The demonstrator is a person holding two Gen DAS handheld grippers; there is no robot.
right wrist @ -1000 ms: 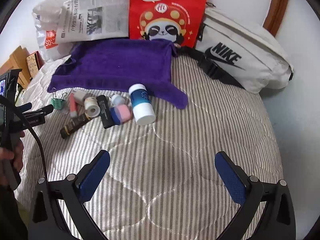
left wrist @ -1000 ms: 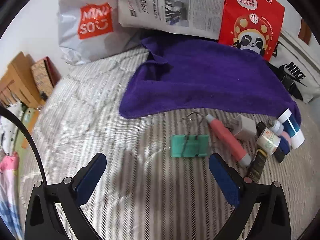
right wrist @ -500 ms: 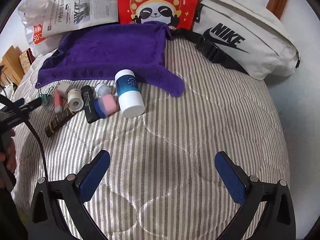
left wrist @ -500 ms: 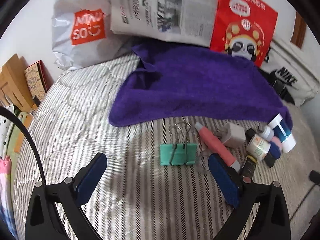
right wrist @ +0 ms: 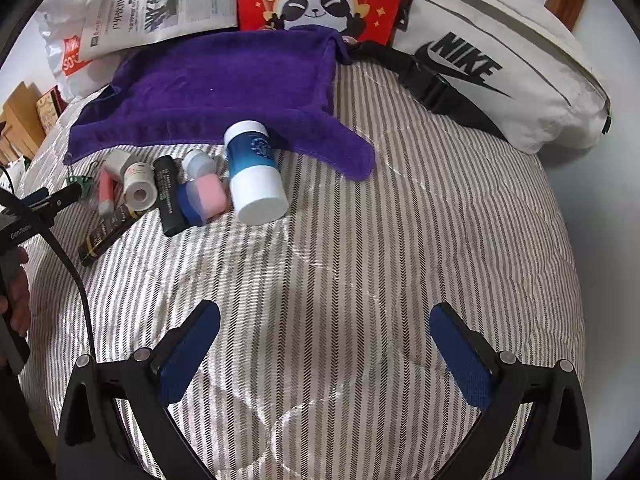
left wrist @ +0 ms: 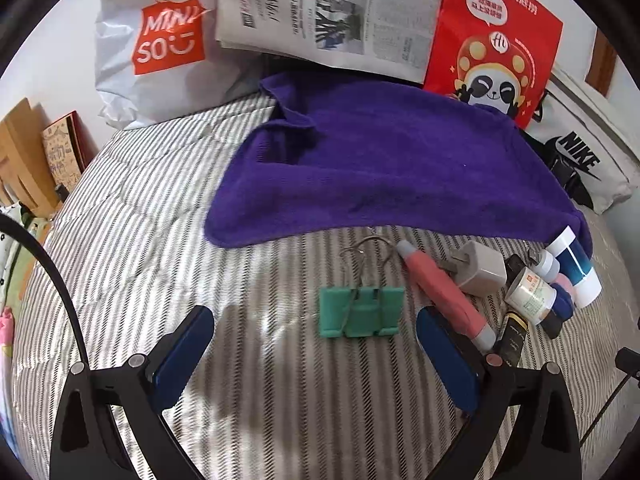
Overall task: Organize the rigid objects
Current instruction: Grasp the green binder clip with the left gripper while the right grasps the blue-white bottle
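Observation:
A green binder clip (left wrist: 360,311) lies flat on the striped bed, just ahead of my open, empty left gripper (left wrist: 316,356). To its right lie a pink tube (left wrist: 444,290), a white charger plug (left wrist: 480,268), a small labelled bottle (left wrist: 530,296), a black tube (left wrist: 514,334) and a blue-and-white bottle (left wrist: 576,268). In the right wrist view the blue-and-white bottle (right wrist: 254,174), a pink-and-blue item (right wrist: 202,198) and a black tube (right wrist: 168,196) lie well ahead of my open, empty right gripper (right wrist: 324,352). A purple towel (left wrist: 392,168) is spread behind the objects.
A MINISO bag (left wrist: 156,52), a newspaper (left wrist: 332,8) and a red panda bag (left wrist: 496,40) lean along the back. A white Nike waist bag (right wrist: 500,68) lies at the right. The left gripper (right wrist: 44,204) shows at the left edge of the right wrist view.
My left gripper has moved forward and slightly left toward the binder clip, which now sits closer between the fingers. My right gripper has moved forward toward the bottles. Both stay open.

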